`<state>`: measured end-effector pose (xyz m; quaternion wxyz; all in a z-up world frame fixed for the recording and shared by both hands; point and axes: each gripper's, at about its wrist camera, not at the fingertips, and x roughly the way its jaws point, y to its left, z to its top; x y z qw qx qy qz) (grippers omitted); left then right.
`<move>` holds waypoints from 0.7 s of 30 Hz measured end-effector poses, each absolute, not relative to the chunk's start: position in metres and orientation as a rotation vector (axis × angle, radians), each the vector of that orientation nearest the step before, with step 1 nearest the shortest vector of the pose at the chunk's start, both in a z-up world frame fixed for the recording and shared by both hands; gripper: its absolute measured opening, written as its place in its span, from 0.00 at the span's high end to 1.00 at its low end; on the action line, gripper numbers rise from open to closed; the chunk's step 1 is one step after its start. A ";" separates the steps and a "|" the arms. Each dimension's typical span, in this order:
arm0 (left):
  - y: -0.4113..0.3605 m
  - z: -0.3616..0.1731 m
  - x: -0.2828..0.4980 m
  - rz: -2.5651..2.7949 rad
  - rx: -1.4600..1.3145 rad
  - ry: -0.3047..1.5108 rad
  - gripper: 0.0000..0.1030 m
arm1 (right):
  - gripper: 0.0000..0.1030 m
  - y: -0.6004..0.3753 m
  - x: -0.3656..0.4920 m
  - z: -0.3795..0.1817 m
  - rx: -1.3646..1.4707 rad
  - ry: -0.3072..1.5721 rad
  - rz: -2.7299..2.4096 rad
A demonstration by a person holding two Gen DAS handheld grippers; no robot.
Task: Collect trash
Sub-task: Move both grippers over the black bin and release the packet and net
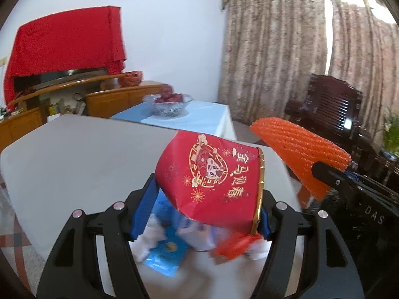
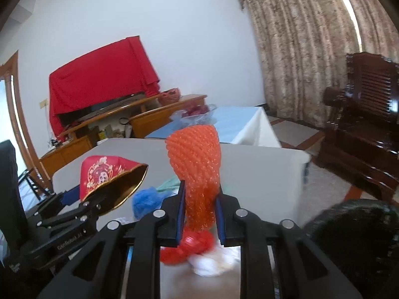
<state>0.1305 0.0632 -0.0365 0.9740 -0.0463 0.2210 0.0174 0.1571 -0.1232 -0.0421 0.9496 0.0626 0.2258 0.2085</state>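
My left gripper [image 1: 209,199] is shut on a crumpled red paper cup [image 1: 212,174] with a gold rim and gold print. It holds the cup above the grey table [image 1: 74,162]. The right wrist view shows the same cup [image 2: 104,174] at the left. My right gripper [image 2: 200,194] is shut on an orange foam net sleeve [image 2: 194,159] that stands up between its blue pads. This sleeve [image 1: 299,149] is also at the right of the left wrist view. Below both grippers, loose trash lies on the table: a blue wrapper [image 1: 167,251], white tissue [image 2: 214,259], a red net [image 2: 189,246] and a blue wad [image 2: 147,199].
Behind the grey table stands a blue-clothed table [image 1: 207,117] with a glass fruit bowl [image 1: 169,107]. A dark wooden chair [image 2: 361,124] is at the right by the curtains. A wooden cabinet [image 1: 119,97] with a red cloth lines the far wall. A dark blurred thing [image 2: 354,239] fills the lower right.
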 end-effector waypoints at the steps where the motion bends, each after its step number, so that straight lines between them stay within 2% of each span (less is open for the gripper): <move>1: 0.055 -0.035 0.130 0.013 -0.091 0.445 0.36 | 0.80 -0.128 0.155 -0.040 0.127 0.458 0.412; 21: -0.112 -0.078 0.150 -0.327 -0.019 0.534 0.36 | 0.80 -0.283 0.107 -0.066 0.141 0.528 0.071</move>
